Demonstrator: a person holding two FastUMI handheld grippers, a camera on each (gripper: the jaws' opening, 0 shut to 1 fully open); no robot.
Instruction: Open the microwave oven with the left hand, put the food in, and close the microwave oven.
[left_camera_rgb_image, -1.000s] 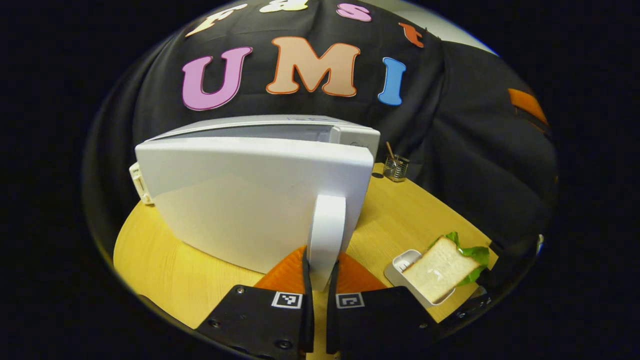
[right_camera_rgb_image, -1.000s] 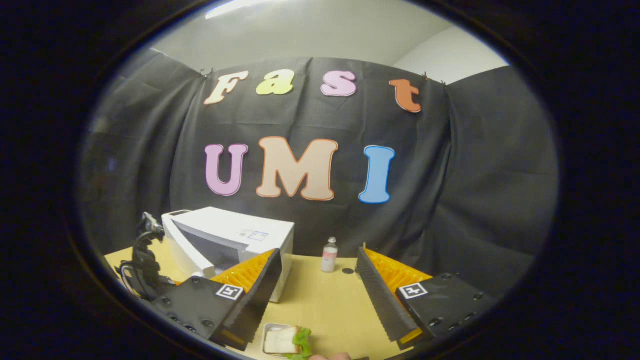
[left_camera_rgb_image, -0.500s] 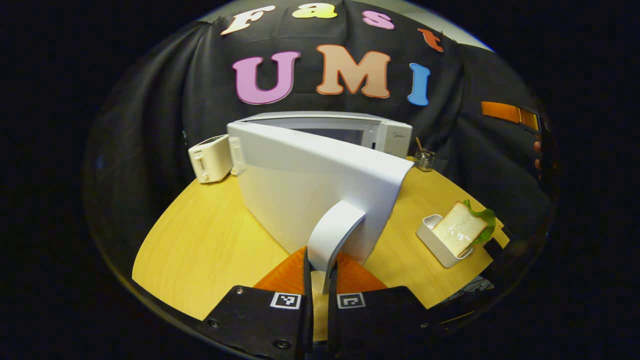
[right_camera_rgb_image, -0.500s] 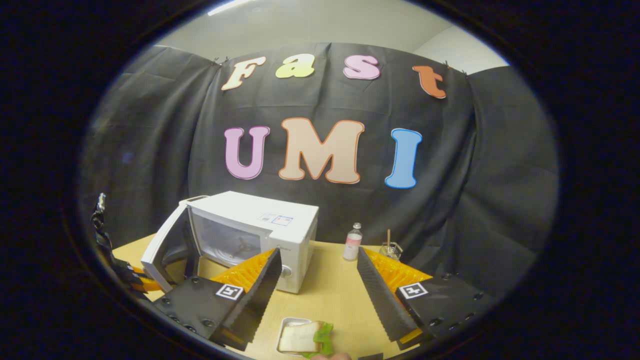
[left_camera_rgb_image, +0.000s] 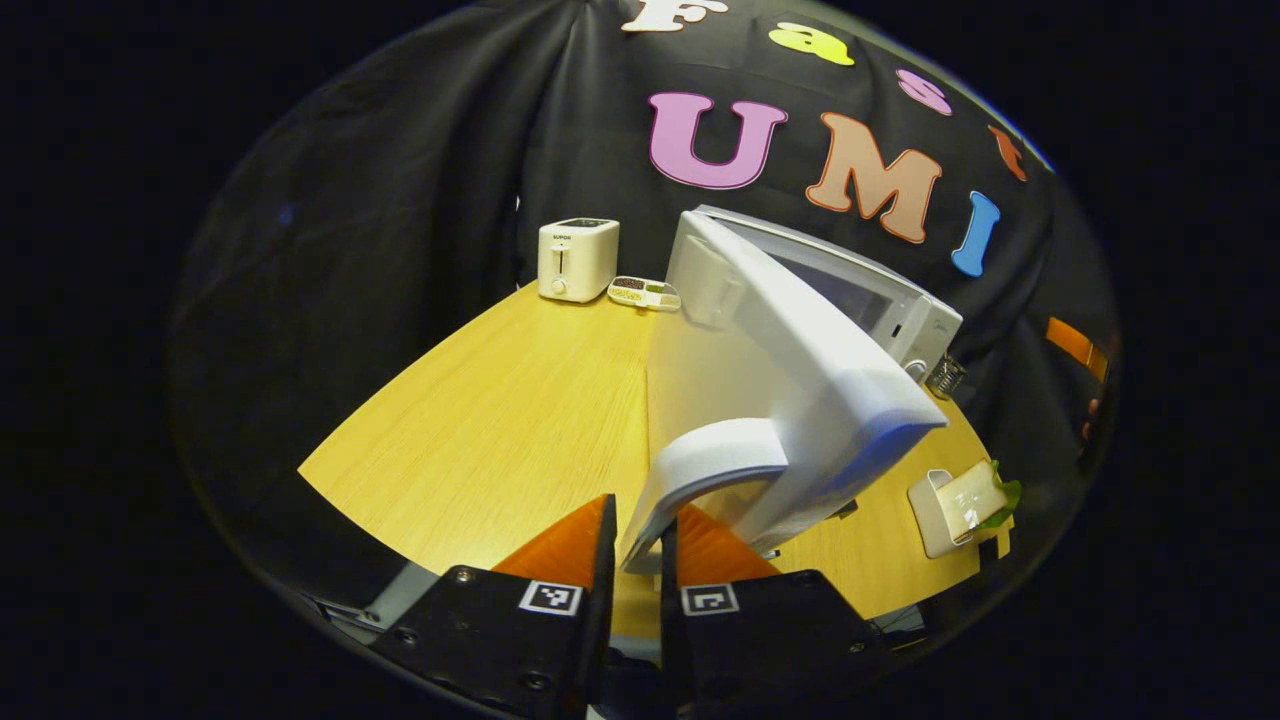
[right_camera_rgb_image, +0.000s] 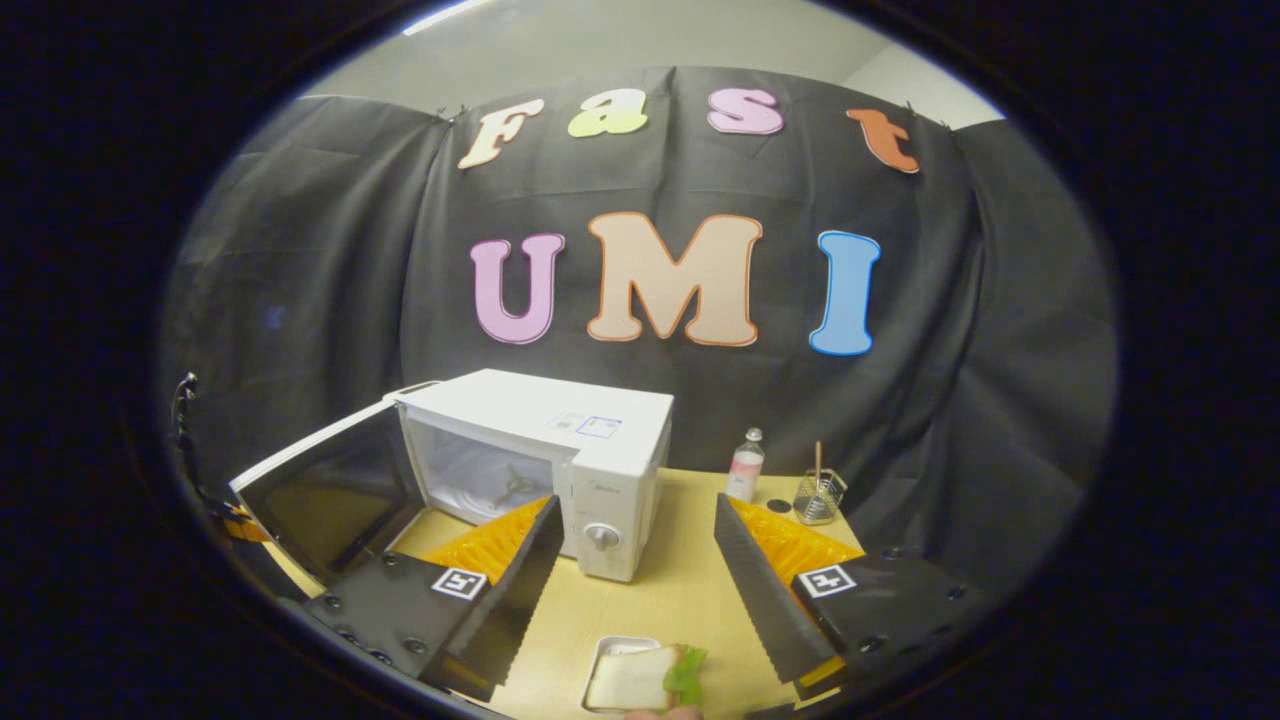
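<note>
At the table's left side, the microwave door handle (left_camera_rgb_image: 700, 475) is clamped between the closed fingers of the left gripper (left_camera_rgb_image: 638, 560), so the microwave (right_camera_rgb_image: 560, 450) stands wide open. Spread apart and empty, the right gripper (right_camera_rgb_image: 635, 570) is poised above the sandwich (right_camera_rgb_image: 640, 678) in its tray (right_camera_rgb_image: 610, 655).

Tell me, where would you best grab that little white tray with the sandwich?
Probably by the tray's two long side walls, coming down from above with the open right tool, which hangs over it. The sandwich leans out over one end, so pinching across the narrow width avoids crushing the bread.
</note>
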